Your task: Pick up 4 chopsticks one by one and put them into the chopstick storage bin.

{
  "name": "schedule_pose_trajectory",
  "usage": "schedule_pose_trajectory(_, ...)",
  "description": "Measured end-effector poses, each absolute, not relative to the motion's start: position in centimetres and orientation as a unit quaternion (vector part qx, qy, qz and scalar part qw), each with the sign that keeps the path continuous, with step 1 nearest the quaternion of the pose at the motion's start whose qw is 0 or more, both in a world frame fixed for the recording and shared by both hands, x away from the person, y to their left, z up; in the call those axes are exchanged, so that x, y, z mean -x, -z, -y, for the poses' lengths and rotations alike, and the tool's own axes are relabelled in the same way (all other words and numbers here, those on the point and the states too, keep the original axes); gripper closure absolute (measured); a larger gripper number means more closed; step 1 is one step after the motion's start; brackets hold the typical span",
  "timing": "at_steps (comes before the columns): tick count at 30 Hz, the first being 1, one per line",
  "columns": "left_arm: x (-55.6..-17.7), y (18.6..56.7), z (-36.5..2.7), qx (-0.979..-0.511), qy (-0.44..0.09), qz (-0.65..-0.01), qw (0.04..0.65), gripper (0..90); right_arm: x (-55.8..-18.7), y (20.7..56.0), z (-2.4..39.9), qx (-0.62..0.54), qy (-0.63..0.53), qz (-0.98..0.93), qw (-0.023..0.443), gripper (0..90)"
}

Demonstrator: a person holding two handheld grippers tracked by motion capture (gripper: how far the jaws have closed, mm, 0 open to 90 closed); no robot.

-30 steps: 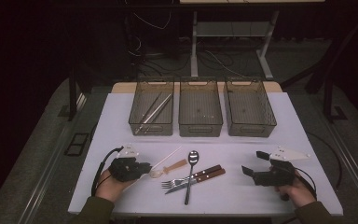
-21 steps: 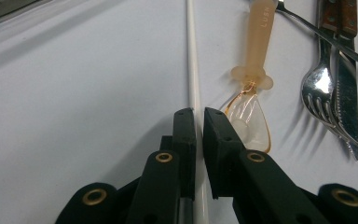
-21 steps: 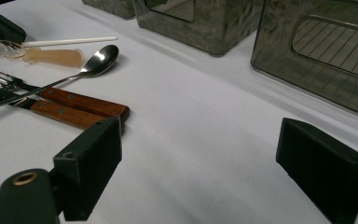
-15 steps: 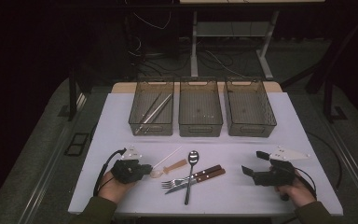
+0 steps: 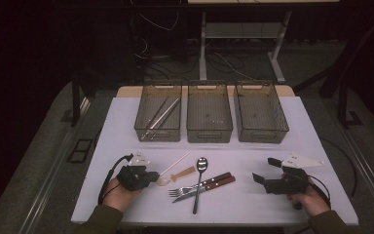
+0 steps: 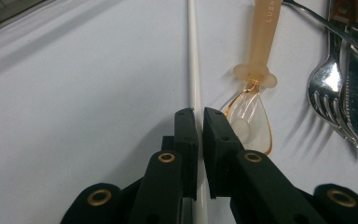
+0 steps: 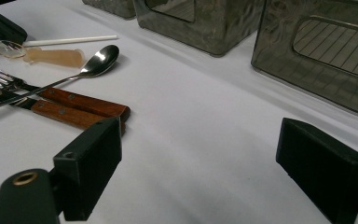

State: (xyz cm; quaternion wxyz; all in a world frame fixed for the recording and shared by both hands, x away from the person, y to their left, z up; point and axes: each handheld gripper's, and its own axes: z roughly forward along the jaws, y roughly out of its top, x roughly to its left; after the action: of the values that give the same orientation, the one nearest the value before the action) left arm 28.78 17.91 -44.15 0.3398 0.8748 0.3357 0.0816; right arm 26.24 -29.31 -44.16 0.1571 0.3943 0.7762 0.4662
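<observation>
I have the white desk (image 5: pixel 126 126) in front of me, with three dark see-through bins in a row at its far side: the left bin (image 5: pixel 159 118) holds a few long thin sticks, while the middle bin (image 5: pixel 209 117) and the right bin (image 5: pixel 261 116) sit just beside it. Nearer to me, mid-desk, a cluster of cutlery lies together: a metal spoon (image 5: pixel 199 180) with its bowl pointing away, its handle crossing over a fork (image 5: pixel 187 189) and a knife (image 5: pixel 209 186), both with wooden handles. Just left of them lies a small spoon (image 6: pixel 254 93) with a peach handle and a clear amber bowl.

My right tool (image 5: pixel 263 171) rests low at the right of the desk, well apart from the cutlery, its jaws spread wide with nothing between them.

My left tool (image 6: pixel 199 114) sits at the left of the cluster, clenched on the white stick (image 6: pixel 194 60): the two jaws stand nearly together with the thin stick pinched between them. The stick lies flat on the desk, running away from the tool, just beside the small spoon.
</observation>
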Motion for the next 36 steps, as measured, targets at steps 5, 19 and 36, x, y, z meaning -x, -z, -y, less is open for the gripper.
schedule_pose_trajectory(5, -29.0, 43.9, -18.3, -0.872, -0.08, -0.342, 0.342, 84.2, -26.3, 44.1, 29.3, -0.393, -0.467, -0.776, 0.158, 14.4)
schedule_pose_trajectory(19, -29.3, 43.2, -18.3, -0.867, -0.059, -0.345, 0.354, 84.4, -26.3, 44.1, 29.4, -0.392, -0.467, -0.776, 0.159, 14.4)
schedule_pose_trajectory(36, -29.9, 43.3, -17.8, -0.87, -0.064, -0.343, 0.348, 84.5, -26.3, 44.1, 29.4, -0.393, -0.467, -0.776, 0.159, 14.4)
